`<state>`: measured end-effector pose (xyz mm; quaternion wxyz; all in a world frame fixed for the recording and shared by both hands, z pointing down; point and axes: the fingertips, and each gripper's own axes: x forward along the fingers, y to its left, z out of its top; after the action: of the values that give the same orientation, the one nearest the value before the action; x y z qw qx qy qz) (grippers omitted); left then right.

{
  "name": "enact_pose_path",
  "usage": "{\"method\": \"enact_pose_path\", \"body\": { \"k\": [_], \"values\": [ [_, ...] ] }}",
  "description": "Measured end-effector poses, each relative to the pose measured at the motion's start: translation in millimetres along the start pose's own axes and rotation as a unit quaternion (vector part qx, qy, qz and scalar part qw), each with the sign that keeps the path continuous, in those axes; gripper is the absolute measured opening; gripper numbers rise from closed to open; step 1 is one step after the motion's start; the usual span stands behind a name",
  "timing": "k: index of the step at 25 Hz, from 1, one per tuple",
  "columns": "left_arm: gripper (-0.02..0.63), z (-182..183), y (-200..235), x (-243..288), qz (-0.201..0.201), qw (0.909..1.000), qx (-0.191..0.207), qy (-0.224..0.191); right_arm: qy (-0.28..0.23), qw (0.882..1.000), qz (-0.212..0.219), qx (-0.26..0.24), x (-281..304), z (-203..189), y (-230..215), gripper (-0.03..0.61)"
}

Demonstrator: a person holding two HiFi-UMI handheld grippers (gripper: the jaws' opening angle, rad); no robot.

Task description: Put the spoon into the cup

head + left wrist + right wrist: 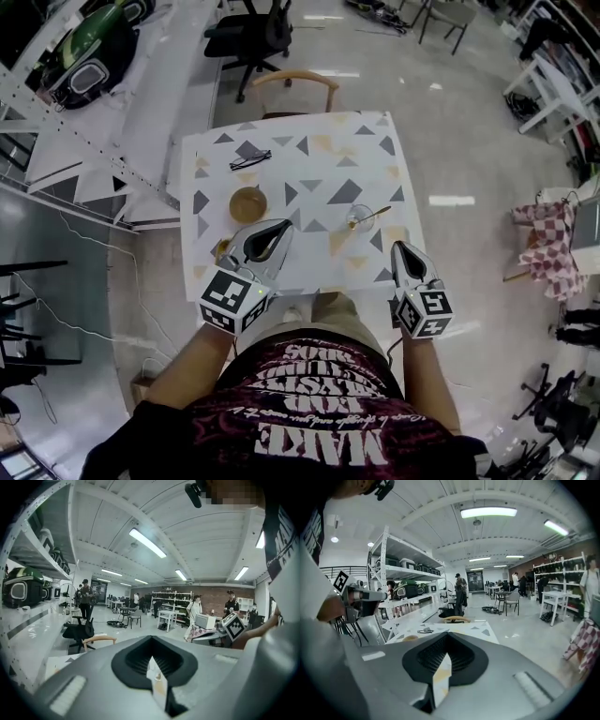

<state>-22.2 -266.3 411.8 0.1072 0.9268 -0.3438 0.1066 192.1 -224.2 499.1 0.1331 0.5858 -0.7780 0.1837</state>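
The person wears a black and dark red short-sleeved T-shirt point(309, 417) with pale block lettering across the front, above khaki legwear point(330, 317) (only a small patch shows). The grey moulded-plastic left gripper point(278, 226) and its twin, the right gripper point(405, 248), have black ribbed hollows round the jaws and pale ridged patches on the shell. Each ends in a white marker cube point(234, 300) printed with black squares.

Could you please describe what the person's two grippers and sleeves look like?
The left gripper and the right gripper are pale grey, wedge-shaped shells with a black ribbed recess, each carrying a cube of black-and-white square markers. The person wears a dark shirt with pale lettering; the forearms are unsleeved.
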Motion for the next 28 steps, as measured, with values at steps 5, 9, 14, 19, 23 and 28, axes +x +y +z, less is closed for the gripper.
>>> {"method": "enact_pose_path", "body": {
  "k": [5, 9, 14, 19, 23, 28],
  "values": [
    [0.0, 6, -3, -18, 0.001, 0.9999, 0.001, -0.014, -0.038, 0.999, -0.007, -0.014, -34, 30, 13, 0.026],
    [0.0, 18, -5, -33, 0.003, 0.9994, 0.006, -0.033, -0.059, 0.998, -0.004, -0.027, -57, 50, 26, 0.026],
    [0.0, 33, -4, -51, 0.013, 0.9984, 0.025, -0.048, -0.084, 0.996, -0.002, -0.039, -77, 73, 41, 0.026],
    [0.0, 40, -6, -67, 0.016, 0.9978, 0.028, -0.059, -0.1, 0.994, -0.001, -0.044, -90, 86, 52, 0.026],
    [0.0, 38, -10, -72, 0.011, 0.9976, 0.03, -0.061, -0.107, 0.993, 0.0, -0.045, -95, 87, 59, 0.026],
    [0.0, 36, -17, -74, 0.003, 0.9976, 0.033, -0.061, -0.106, 0.993, -0.005, -0.043, -100, 83, 63, 0.028]
  ]
}}
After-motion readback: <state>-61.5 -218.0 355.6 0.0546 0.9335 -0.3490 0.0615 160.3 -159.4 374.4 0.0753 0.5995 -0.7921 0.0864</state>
